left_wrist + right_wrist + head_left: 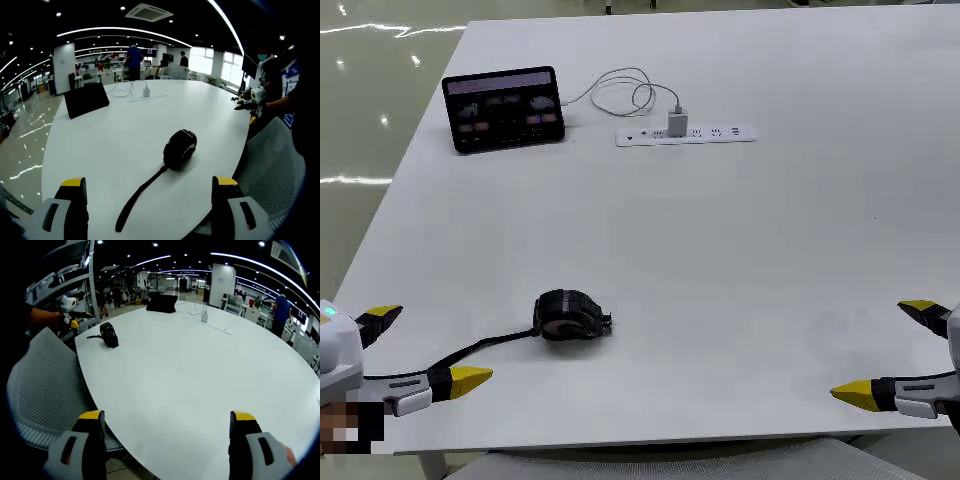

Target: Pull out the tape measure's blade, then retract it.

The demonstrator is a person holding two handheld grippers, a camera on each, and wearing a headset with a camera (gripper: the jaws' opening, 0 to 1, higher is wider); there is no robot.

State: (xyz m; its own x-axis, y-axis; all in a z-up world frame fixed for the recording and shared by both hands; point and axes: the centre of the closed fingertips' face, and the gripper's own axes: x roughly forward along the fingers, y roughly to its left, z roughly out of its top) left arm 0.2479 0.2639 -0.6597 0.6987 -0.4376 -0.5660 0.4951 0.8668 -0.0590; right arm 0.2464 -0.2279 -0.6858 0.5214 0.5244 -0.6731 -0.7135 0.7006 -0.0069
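Tape measure (572,315) seen lying on the white table (740,230) near its front edge, blade wound in; black strap (485,347) trailed toward the left gripper (440,344); left jaws spread wide, nothing gripped; right gripper (875,348) held well apart to the right, jaws likewise wide and empty; tablet (503,108) and power strip (685,134) noted at the far side.

In the head view the edge cuts off the left gripper (435,345) at 8 o'clock and the right gripper (875,348) at 4 o'clock. The tablet (504,108) screen at 11 o'clock and the power strip (686,134) markings at 12 o'clock are too small to read
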